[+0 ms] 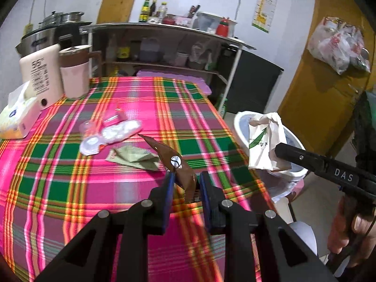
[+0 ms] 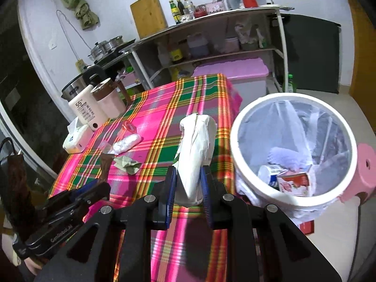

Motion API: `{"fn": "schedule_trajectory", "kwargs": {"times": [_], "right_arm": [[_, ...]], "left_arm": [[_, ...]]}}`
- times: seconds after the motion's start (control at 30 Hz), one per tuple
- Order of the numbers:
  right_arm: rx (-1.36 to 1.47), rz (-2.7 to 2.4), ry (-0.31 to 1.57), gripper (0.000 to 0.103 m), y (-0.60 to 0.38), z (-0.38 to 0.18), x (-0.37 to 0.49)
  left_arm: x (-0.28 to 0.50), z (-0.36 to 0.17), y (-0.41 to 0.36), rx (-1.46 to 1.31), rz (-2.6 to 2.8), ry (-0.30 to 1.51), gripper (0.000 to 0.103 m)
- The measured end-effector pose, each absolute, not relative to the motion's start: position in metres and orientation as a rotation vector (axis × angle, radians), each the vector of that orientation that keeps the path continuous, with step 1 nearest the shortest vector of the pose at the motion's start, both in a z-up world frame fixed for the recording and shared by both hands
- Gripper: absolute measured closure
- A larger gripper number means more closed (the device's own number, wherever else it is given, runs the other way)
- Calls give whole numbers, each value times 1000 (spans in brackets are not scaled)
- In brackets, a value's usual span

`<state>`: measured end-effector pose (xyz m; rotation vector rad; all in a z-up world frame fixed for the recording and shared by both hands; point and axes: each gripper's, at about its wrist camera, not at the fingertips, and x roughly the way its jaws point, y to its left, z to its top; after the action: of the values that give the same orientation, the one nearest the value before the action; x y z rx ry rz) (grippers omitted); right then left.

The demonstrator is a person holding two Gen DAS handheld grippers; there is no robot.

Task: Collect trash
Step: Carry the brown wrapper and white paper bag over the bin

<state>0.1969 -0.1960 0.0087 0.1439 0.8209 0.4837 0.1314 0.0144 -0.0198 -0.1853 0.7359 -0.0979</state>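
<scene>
My left gripper (image 1: 185,178) is shut on a brown wrapper (image 1: 169,155) and holds it above the plaid tablecloth (image 1: 58,176). My right gripper (image 2: 188,174) is shut on a crumpled white paper bag (image 2: 196,145), held upright next to the white trash bin (image 2: 291,199). In the left wrist view the paper bag (image 1: 263,141) hangs at the bin (image 1: 239,119) rim. The bin holds a red carton (image 2: 295,183) and a white cup (image 2: 268,172). On the table lie clear plastic packaging (image 1: 110,134) and a green crumpled wrapper (image 1: 134,157).
A tissue pack (image 1: 16,117), a white bottle (image 1: 42,75) and a pink-brown jug (image 1: 75,70) stand at the table's far left. A pink stool (image 2: 364,169) is beside the bin. A metal shelf (image 1: 164,47) stands behind the table.
</scene>
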Motion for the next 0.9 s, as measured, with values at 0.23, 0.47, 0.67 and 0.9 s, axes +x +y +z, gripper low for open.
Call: {"fn": "schedule_trajectory", "kwargs": {"times": [0.23,0.47,0.67,0.9], "right_arm": [[165,444,800,81,-223,14,194],[188,400,785,81,-248,16,194],[215,357,777,81,-270,15,198],[244,304,773,81,-298,12,204]], "left_arm": [[144,-13,-11,-160,-151,735,79],[157,-7,-37,-133,-207,731,79],[171,-1,-57,-115,-258,715,79],[193,-1,-79,-107,-309,722,79]]}}
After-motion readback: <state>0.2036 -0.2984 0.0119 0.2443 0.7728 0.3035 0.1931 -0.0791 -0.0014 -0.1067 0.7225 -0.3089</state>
